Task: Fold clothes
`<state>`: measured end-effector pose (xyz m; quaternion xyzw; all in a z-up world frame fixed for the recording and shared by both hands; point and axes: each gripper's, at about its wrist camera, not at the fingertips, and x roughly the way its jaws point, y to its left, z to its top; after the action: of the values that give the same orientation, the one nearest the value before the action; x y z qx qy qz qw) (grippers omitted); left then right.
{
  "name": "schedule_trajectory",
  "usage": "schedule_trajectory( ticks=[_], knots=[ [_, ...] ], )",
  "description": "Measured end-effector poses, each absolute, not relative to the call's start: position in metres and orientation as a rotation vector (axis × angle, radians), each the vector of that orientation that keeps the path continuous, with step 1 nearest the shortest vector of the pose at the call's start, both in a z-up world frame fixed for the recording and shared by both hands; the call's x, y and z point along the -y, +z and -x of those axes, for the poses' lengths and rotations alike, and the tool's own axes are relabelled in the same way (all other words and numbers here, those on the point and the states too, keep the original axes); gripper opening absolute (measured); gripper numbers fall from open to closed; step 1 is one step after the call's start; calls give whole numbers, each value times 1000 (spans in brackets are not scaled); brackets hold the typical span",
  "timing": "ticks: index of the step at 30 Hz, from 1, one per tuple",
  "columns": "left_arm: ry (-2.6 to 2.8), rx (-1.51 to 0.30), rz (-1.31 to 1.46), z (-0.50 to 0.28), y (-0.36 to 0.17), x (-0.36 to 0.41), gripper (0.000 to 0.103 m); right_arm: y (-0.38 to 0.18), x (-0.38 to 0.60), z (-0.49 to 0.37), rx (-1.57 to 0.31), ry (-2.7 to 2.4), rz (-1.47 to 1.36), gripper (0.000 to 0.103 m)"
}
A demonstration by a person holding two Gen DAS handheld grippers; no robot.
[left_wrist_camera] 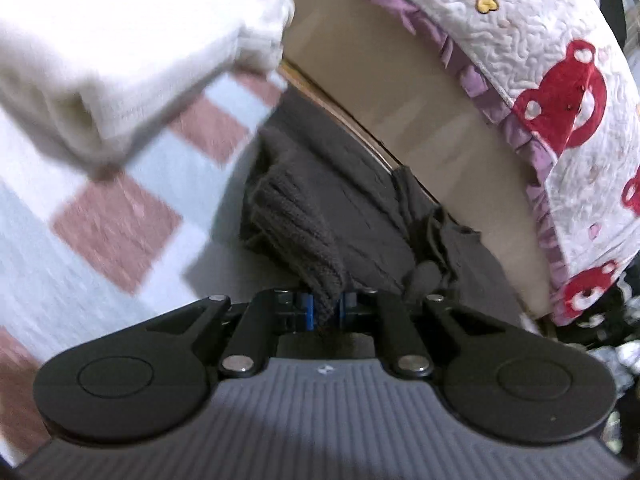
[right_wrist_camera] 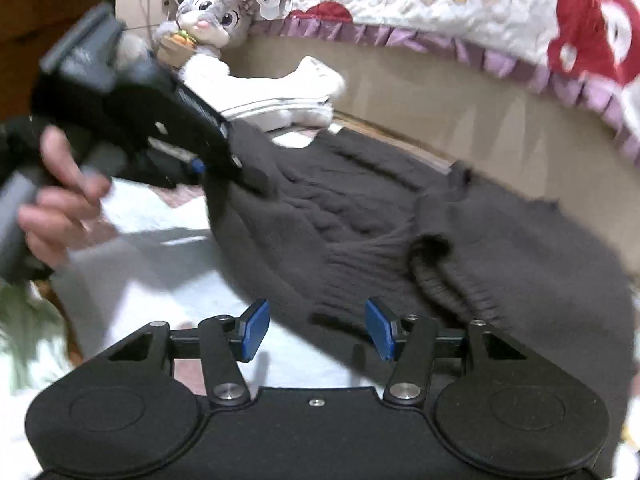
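Two grippers are at work on one dark grey knit sweater point(right_wrist_camera: 360, 216), which lies spread on a pink-and-white checked blanket point(left_wrist_camera: 116, 224) beside the base of a bed covered with a bear-print quilt point(left_wrist_camera: 560, 80). On the left, the left gripper point(left_wrist_camera: 326, 308) has its fingers pressed together on a ribbed cuff point(left_wrist_camera: 304, 232) of the sweater, the knit bunching between the blue pads; the right wrist view shows the same tool gripped in a bare hand point(right_wrist_camera: 60, 200) at the sweater's far left edge, blurred as if in motion. A white folded garment point(left_wrist_camera: 100, 60) sits blurred at the far left, and a plush rabbit point(right_wrist_camera: 212, 20) leans against the bed further back. To the right, the right gripper point(right_wrist_camera: 318, 330) hovers with its blue pads spread wide, just short of the near ribbed hem point(right_wrist_camera: 348, 276), touching nothing. The step in hand looks like folding a sleeve inward across the body. Next, the left probably needs to carry the cuff over the chest and lay it flat, while the right pins or pinches the hem to keep the body from sliding.
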<state>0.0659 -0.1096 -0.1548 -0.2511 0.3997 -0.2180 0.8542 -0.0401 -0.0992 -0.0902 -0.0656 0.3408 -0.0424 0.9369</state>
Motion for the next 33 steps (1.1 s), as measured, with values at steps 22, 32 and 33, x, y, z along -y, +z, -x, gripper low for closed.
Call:
schedule_trajectory(
  ticks=[22,32,33],
  knots=[
    [-500,-945,769,-97,-177,122,76,-83,121,-36,-729,-92,-109,10],
    [-481,-778,398,-78,-147,163,8,-65,147,-10,-793,5,-216,15],
    [-481,-768,370,-77,-143,166,8,-55,155,0,-796,-15,-189,31]
  ],
)
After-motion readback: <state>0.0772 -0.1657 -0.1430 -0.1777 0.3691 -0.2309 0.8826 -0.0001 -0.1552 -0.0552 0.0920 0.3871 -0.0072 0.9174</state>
